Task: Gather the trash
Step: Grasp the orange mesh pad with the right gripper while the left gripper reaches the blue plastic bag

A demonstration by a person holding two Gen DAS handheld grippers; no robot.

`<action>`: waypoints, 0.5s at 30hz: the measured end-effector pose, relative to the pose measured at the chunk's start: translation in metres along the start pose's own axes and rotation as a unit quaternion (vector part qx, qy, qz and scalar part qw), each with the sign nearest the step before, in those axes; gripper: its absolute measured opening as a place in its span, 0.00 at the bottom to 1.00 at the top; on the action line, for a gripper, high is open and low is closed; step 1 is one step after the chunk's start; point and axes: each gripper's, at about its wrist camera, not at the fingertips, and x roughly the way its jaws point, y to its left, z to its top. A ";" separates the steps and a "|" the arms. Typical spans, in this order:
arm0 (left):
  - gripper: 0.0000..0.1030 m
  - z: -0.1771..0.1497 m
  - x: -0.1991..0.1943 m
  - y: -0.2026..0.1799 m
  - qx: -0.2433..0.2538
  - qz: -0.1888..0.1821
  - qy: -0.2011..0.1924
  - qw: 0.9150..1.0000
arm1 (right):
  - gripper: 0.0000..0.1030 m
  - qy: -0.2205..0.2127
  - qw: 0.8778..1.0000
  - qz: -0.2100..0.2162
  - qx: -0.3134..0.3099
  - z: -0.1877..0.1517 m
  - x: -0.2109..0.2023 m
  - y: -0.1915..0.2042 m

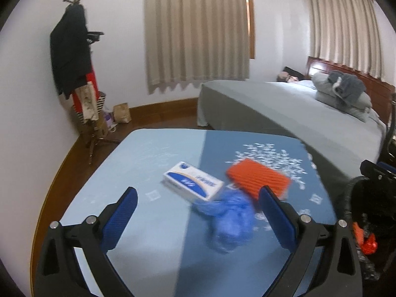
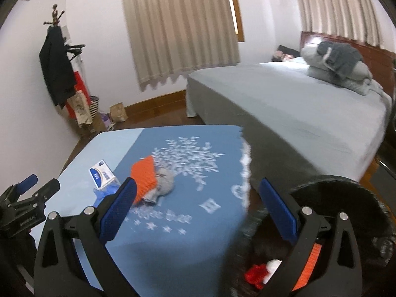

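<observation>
We see the trash spread on a blue table covered by a two-tone cloth with a white tree print. Nearest to us in the left wrist view lies a crumpled blue plastic bag, blurred, just in front of a white and blue carton; the two appear to touch at the carton's near right corner. To the right of the carton sits an orange ribbed pad, tilted, on the tree print. In the right wrist view a crumpled grey wad lies against the orange pad's right side.

Our left gripper hangs over the near part of the table with its blue-padded fingers spread wide and nothing between them — the bag sits below the gap. Our right gripper is likewise spread wide and empty, held over the table's right edge and a black bin just beside the table. Inside the bin we make out red and white scraps and something orange.

Beyond the table stands a grey-sheeted bed with folded grey bedding at its headboard. Beige curtains hang on the far wall, and a coat stand with dark clothing fills the far left corner, a brown paper bag on the floor beside it.
</observation>
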 end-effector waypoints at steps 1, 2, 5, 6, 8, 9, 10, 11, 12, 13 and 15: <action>0.92 0.000 0.005 0.006 -0.003 0.004 0.000 1.000 | 0.94 0.002 1.000 0.004 -0.002 0.000 0.007 0.005; 0.92 0.000 0.008 0.010 -0.005 0.007 -0.002 1.000 | 0.94 0.006 1.000 0.009 -0.005 0.001 0.018 0.013; 0.90 0.000 0.018 0.021 -0.005 0.017 -0.007 1.000 | 0.93 0.011 1.000 0.019 -0.017 0.001 0.040 0.031; 0.89 0.000 0.021 0.024 -0.006 0.019 -0.008 1.000 | 0.90 0.013 0.999 0.022 -0.021 0.001 0.046 0.037; 0.88 0.001 0.027 0.029 -0.010 0.022 -0.007 1.000 | 0.83 0.021 0.999 0.029 -0.033 0.000 0.061 0.048; 0.88 0.001 0.030 0.032 -0.012 0.024 -0.007 1.000 | 0.79 0.026 0.999 0.031 -0.036 -0.002 0.066 0.052; 0.88 0.000 0.032 0.035 -0.014 0.025 -0.006 1.000 | 0.77 0.034 0.998 0.034 -0.040 -0.003 0.073 0.057; 0.87 0.001 0.034 0.036 -0.015 0.026 -0.005 1.000 | 0.76 0.037 0.998 0.036 -0.043 -0.004 0.079 0.061; 0.87 0.001 0.036 0.038 -0.017 0.026 -0.004 0.999 | 0.72 0.040 0.997 0.037 -0.046 -0.005 0.083 0.064; 0.87 0.001 0.038 0.040 -0.019 0.027 -0.003 0.999 | 0.68 0.043 0.997 0.038 -0.049 -0.007 0.088 0.067; 0.86 0.000 0.040 0.040 -0.019 0.029 -0.002 0.999 | 0.63 0.055 0.996 0.040 -0.054 -0.009 0.099 0.072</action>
